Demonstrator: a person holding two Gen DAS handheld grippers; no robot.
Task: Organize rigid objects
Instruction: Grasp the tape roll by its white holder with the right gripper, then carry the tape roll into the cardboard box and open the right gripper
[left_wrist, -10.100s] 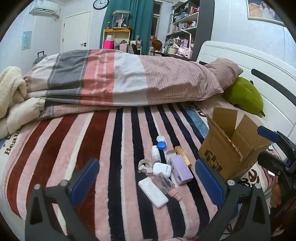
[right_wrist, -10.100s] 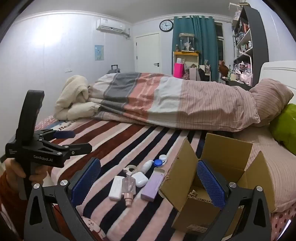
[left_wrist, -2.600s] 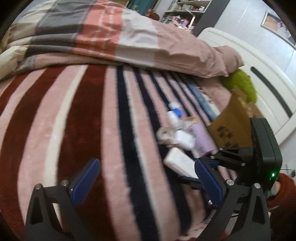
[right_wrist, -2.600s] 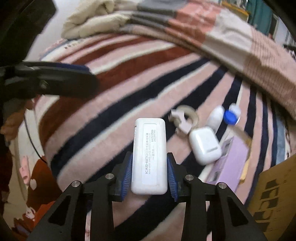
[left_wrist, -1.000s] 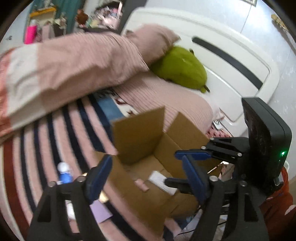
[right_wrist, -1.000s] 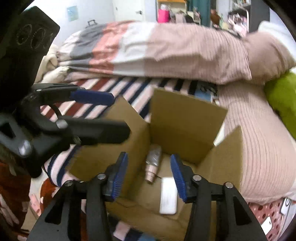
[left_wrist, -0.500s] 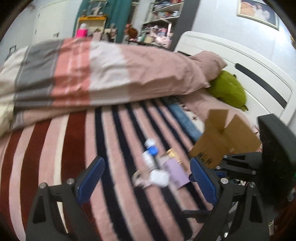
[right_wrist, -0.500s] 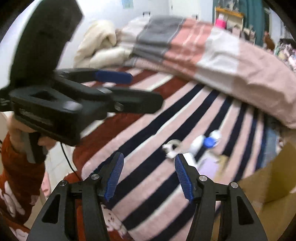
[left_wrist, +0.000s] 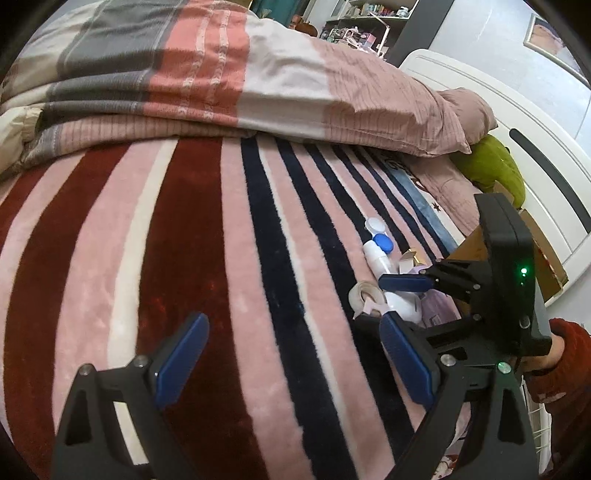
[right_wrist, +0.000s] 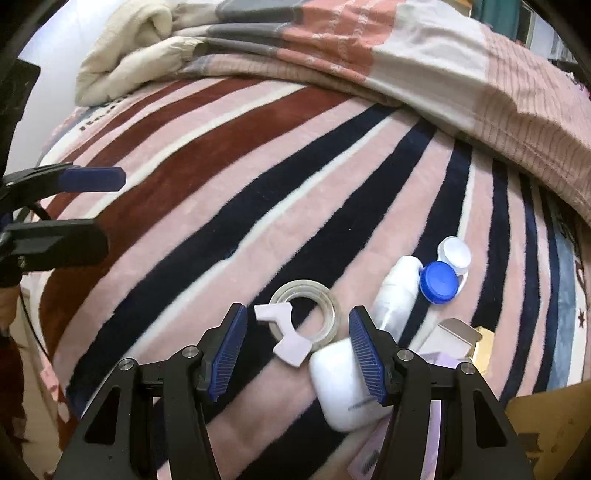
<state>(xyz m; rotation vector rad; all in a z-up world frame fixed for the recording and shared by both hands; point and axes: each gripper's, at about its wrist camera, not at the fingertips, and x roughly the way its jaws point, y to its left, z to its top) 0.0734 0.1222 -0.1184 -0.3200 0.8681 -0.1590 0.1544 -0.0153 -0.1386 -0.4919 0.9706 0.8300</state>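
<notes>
Left gripper (left_wrist: 291, 363): low in the left wrist view. Its jaws are wide apart and hold nothing. Only the striped blanket (left_wrist: 207, 258) is under it.

Left gripper again (right_wrist: 92, 179): it also shows at the left edge of the right wrist view, well apart from the small things.

Right gripper (right_wrist: 297, 354): low in the middle of the right wrist view. Its jaws are wide apart and hold nothing. It hangs just over the tape roll and the white case.

Tape roll (right_wrist: 308, 314): clear, with a pale holder. It lies flat on the blanket between the two blue pads, a bit ahead of them.

White case (right_wrist: 343, 384): small and round-cornered. It sits just right of the tape roll, partly behind the right pad.

White bottle (right_wrist: 400, 286): lies on its side, right of middle, above the white case.

Blue and white lens case (right_wrist: 447, 269): touches the top of the bottle.

Purple box (right_wrist: 437, 354): low right, partly hidden by the gripper.

Cardboard box (right_wrist: 546, 432): only its brown edge shows in the lower right corner.

Folded quilt (right_wrist: 369, 48): runs across the top of the frame.
</notes>
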